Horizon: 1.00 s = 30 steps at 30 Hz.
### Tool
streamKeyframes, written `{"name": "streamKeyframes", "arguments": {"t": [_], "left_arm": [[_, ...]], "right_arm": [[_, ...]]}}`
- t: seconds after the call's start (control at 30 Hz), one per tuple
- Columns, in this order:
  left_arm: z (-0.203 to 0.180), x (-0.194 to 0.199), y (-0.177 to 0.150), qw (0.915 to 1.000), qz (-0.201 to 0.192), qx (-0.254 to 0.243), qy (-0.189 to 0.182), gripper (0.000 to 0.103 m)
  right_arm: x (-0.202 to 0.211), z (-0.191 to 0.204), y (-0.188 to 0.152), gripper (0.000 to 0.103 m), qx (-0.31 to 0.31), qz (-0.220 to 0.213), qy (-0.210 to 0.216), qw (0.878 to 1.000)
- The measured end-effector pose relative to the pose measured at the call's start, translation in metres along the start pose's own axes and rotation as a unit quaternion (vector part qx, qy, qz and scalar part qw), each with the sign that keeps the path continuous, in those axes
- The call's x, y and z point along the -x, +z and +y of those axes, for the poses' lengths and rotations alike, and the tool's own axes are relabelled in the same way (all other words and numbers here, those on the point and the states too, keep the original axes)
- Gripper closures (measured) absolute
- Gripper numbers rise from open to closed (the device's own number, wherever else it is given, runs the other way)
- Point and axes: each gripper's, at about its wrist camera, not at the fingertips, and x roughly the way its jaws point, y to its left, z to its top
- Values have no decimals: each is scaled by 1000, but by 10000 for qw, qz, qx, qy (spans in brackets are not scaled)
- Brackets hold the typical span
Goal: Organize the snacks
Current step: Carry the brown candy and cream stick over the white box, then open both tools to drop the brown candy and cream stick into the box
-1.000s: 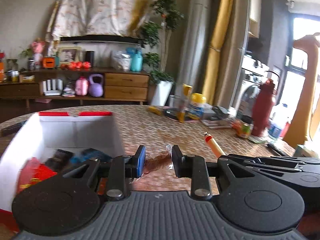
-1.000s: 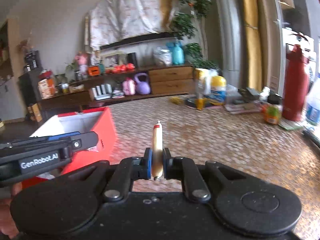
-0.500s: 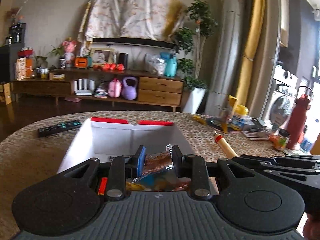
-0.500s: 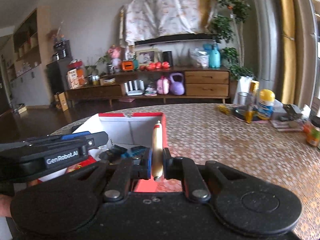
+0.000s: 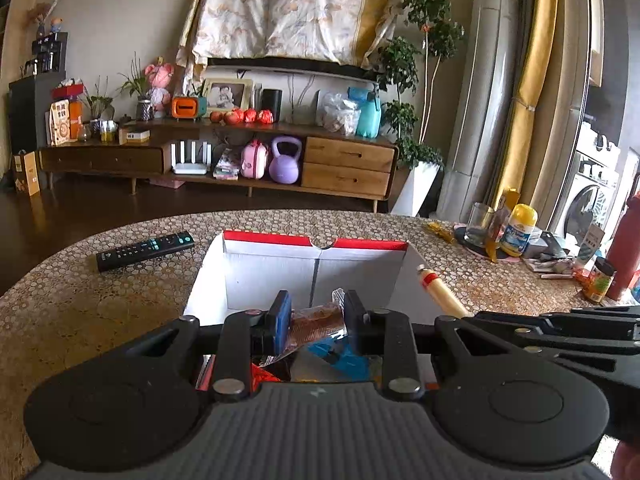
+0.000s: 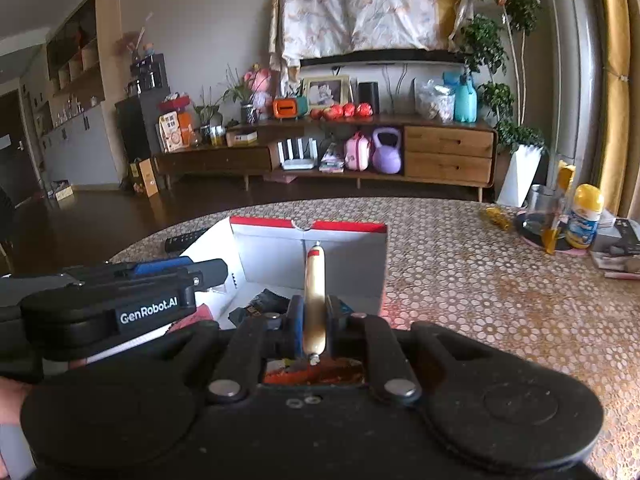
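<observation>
A red box with a white inside [image 5: 280, 268] [image 6: 276, 252] stands open on the patterned table, with several snack packs lying in it. My left gripper [image 5: 314, 314] is shut on a brown snack packet [image 5: 316, 322] and hangs over the box's near part. My right gripper [image 6: 314, 320] is shut on a cream sausage stick with a red tip [image 6: 314, 292], which points forward over the box. In the left wrist view the same sausage stick [image 5: 440, 294] pokes in from the right, beside the box's right wall. The left gripper's body [image 6: 120, 300] shows at the left of the right wrist view.
A black remote [image 5: 146, 250] lies on the table left of the box. At the table's far right stand a glass [image 5: 478, 226], a yellow-capped bottle [image 5: 518, 230], a small jar [image 5: 598, 280] and a dark red flask [image 5: 626, 248]. A sideboard [image 5: 224, 152] runs along the back wall.
Both grippers have swung left across the table and now hang over the box, each still holding its snack. The box has come from the left side to the middle of both views.
</observation>
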Motion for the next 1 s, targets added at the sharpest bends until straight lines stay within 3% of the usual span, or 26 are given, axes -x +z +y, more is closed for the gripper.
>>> {"name": "streamKeyframes", "arguments": {"t": [0.4, 0.67, 0.9, 0.97, 1.0], "left_arm": [[4, -34, 5, 9994, 333, -74, 4, 75], [3, -64, 8, 9932, 1134, -231, 152, 75], [2, -64, 5, 9929, 1157, -229, 156, 74], [2, -64, 5, 9926, 1183, -225, 175, 70], [2, -64, 6, 9924, 1195, -225, 194, 58]], "right_arm": [[-39, 2, 6, 93, 57, 448, 73, 9990], [-59, -5, 3, 93, -89, 897, -9, 9959], [-59, -5, 2, 93, -125, 972, 0, 9952], [-57, -5, 1, 93, -129, 967, -8, 9952], [-57, -5, 2, 92, -102, 968, -12, 9952]]}}
